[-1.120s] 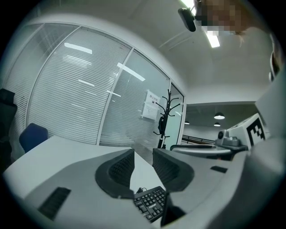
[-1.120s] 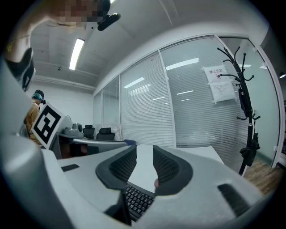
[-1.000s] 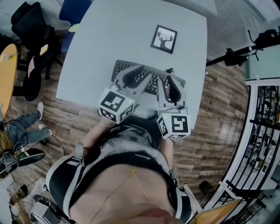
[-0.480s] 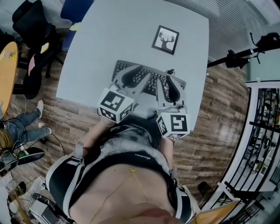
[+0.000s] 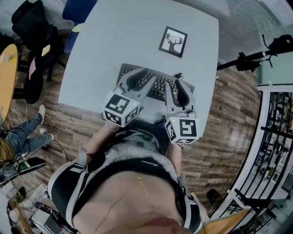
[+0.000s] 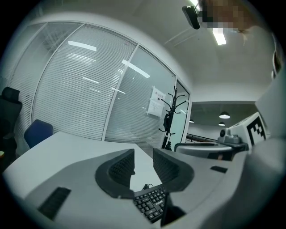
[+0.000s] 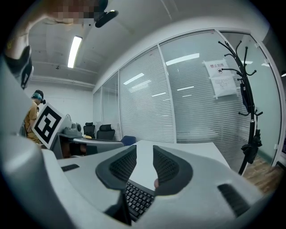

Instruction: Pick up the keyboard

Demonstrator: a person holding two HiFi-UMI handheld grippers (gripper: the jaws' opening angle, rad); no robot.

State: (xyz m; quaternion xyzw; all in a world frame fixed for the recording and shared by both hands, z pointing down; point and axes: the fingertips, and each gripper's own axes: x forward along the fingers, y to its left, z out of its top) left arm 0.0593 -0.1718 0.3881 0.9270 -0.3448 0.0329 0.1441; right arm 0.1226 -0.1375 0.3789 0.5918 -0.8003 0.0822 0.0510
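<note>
A black keyboard (image 5: 158, 86) lies near the front edge of the grey table (image 5: 114, 36), with a thin cable (image 5: 177, 74) at its far right corner. My left gripper (image 5: 137, 81) hangs over the keyboard's left half, and the keys (image 6: 149, 203) show just below its jaws. My right gripper (image 5: 180, 91) is over the right half, above the keys (image 7: 136, 197). In both gripper views the jaws stand a narrow gap apart with nothing between the pads: left gripper (image 6: 144, 163), right gripper (image 7: 145, 163).
A framed tree picture (image 5: 173, 41) lies on the table beyond the keyboard. A blue chair (image 5: 78, 11) and a black chair (image 5: 34, 27) stand past the table's left side. A black stand (image 5: 252, 57) reaches in at the right over the wooden floor.
My left gripper has eased slightly forward and down over the keyboard. The right gripper has stayed put, and the keyboard has not moved.
</note>
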